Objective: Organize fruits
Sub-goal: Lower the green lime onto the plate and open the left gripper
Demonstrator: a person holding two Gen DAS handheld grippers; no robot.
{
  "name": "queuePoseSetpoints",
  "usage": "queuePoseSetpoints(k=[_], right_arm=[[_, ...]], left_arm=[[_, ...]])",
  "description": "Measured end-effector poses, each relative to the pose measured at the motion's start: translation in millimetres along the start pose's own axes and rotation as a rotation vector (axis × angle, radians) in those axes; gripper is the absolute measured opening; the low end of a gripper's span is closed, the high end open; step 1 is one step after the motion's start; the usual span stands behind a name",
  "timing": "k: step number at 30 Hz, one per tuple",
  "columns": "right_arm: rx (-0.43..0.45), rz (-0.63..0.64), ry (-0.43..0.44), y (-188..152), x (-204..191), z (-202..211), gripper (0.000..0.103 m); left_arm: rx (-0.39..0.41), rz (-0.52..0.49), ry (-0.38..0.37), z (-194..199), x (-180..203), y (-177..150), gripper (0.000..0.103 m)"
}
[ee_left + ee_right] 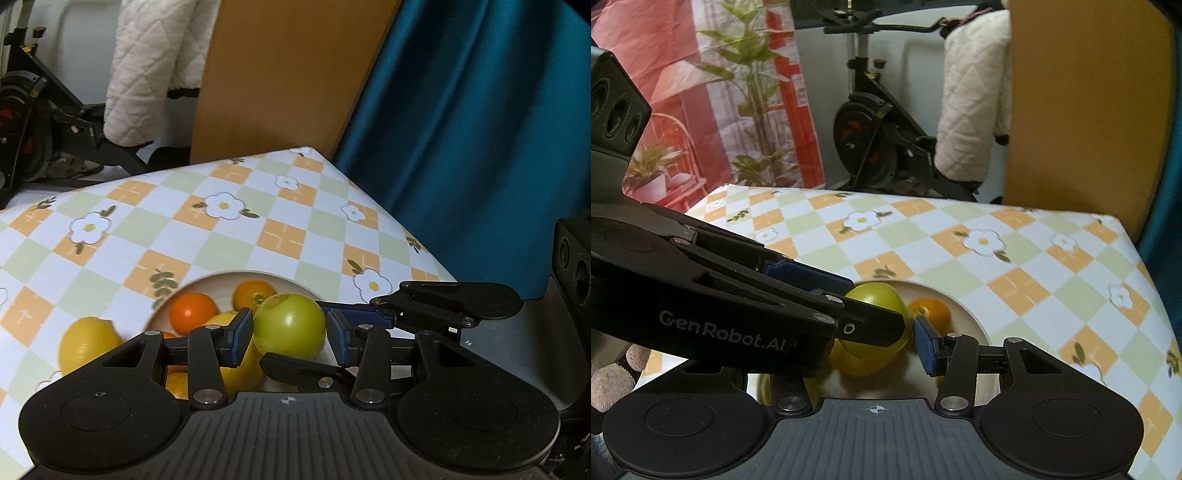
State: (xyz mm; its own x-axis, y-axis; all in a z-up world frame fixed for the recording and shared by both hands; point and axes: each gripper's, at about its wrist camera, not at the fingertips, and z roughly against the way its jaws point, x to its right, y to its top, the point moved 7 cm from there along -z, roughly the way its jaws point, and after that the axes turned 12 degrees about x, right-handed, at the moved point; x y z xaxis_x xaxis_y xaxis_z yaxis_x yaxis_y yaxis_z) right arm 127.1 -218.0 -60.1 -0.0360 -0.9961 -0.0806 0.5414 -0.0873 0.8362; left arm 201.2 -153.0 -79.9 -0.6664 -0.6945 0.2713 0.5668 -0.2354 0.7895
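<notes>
Both your grippers pinch one green apple (290, 325) above the plate (295, 286) near the table's near edge: left gripper (290, 332) and right gripper (886, 328) crossing. Open tablecloth (229, 236) stretches to the far corner. Beneath, an orange (192, 312) and lemon (86, 341) show; other fruit is hidden.

In the right wrist view the left gripper (879, 314) hides much of the green apple (875, 295); the plate's (975, 332) near rim beneath that apple is blurred.
</notes>
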Motion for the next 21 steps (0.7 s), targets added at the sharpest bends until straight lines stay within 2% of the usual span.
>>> queuePoseSetpoints(k=[13,21], right_arm=[[-0.014,-0.085,-0.012,-24,35,-11,0.043],[-0.013,-0.096,-0.013,-28,41,-23,0.044]], left_arm=[[-0.078,-0.038,0.018,-33,10,-9,0.045],[-0.084,-0.033,0.033,-43,3,-7,0.045]])
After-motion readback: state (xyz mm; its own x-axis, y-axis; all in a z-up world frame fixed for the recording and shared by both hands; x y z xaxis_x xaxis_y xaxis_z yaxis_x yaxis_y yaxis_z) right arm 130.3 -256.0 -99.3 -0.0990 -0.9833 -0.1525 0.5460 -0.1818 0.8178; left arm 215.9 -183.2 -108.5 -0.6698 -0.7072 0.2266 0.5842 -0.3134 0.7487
